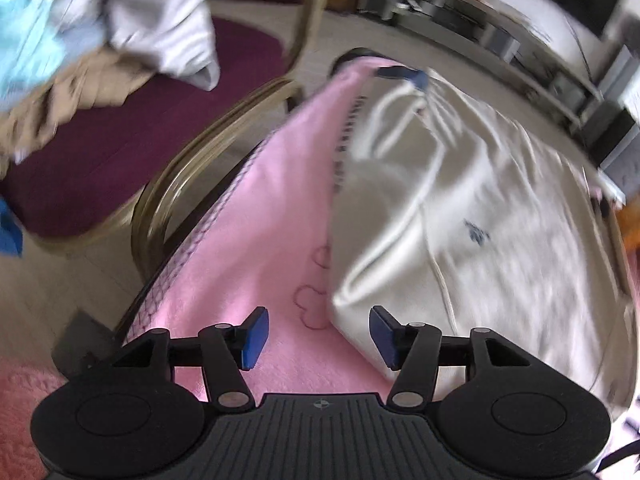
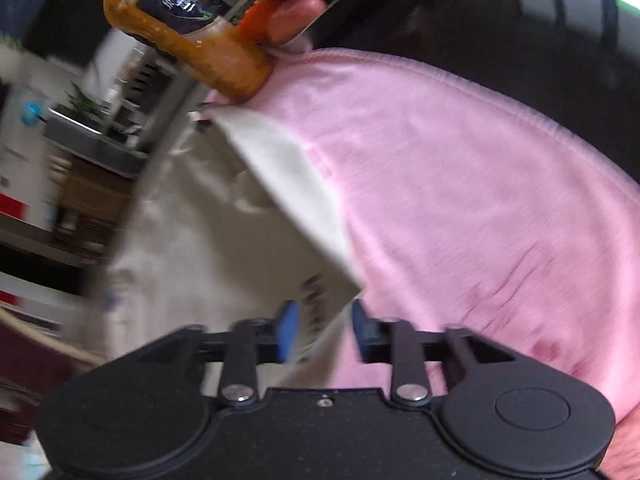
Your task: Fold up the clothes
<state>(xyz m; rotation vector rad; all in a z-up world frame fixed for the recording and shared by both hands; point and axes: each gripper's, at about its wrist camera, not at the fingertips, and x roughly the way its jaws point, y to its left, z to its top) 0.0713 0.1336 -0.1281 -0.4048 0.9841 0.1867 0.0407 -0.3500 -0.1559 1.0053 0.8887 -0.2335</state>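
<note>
Left wrist view, left hand-held gripper (image 1: 316, 338) agape over pink towel (image 1: 256, 216), right view alone shows bottle (image 2: 188, 36).

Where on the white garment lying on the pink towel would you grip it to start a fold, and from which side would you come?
Probably at a corner of the white garment, where its edge lies flat on the pink towel. The near corner sits just ahead of the open left gripper, so come in low from the towel side and slide one finger under the hem. The drawstrings are too thin and loose to grip.
</note>
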